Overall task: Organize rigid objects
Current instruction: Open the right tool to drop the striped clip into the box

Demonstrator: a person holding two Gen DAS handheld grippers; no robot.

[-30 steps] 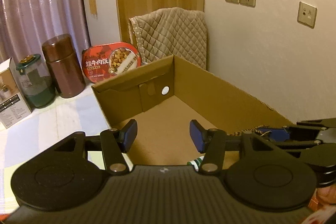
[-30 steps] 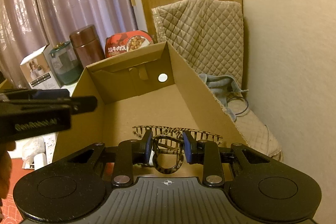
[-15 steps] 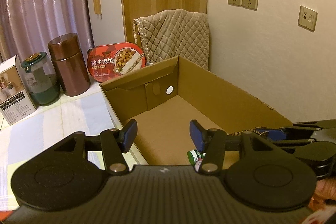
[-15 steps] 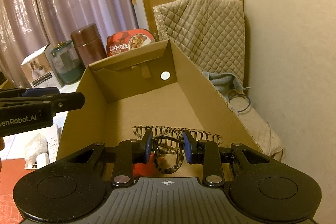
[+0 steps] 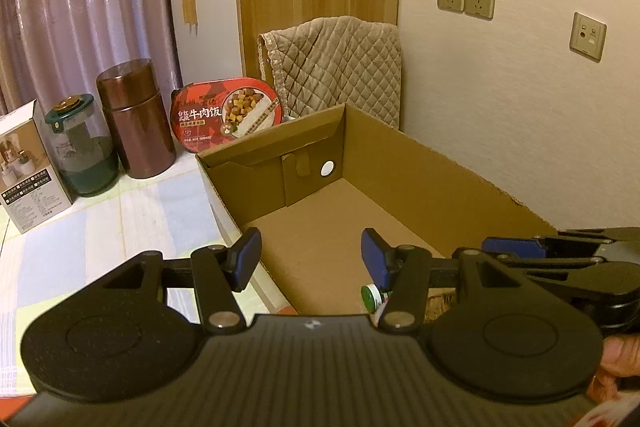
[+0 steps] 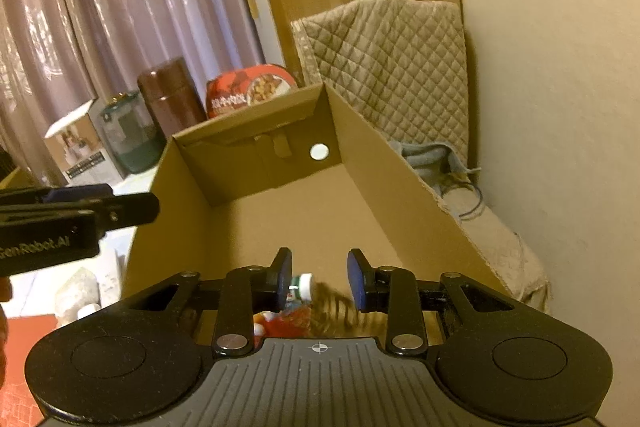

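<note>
An open cardboard box (image 5: 420,183) (image 6: 256,171) lies in front of both grippers. My right gripper (image 6: 319,277) is open over the box's near end. A tortoiseshell hair claw (image 6: 338,309) shows blurred just below its fingers, inside the box. A small green-capped bottle (image 6: 302,287) (image 5: 372,297) and a red item (image 6: 288,323) lie in the box near it. My left gripper (image 5: 310,259) is open and empty above the box's left wall. The right gripper also shows at the right edge of the left wrist view (image 5: 560,255).
On the table left of the box stand a brown canister (image 5: 136,119), a green-lidded glass jar (image 5: 82,147), a white carton (image 5: 28,167) and a red meal tub (image 5: 226,113). A quilted chair (image 5: 332,67) and the wall are behind and right.
My right gripper has opened and let go of the hair claw, which has dropped into the box. The left gripper has risen slightly and stayed open.
</note>
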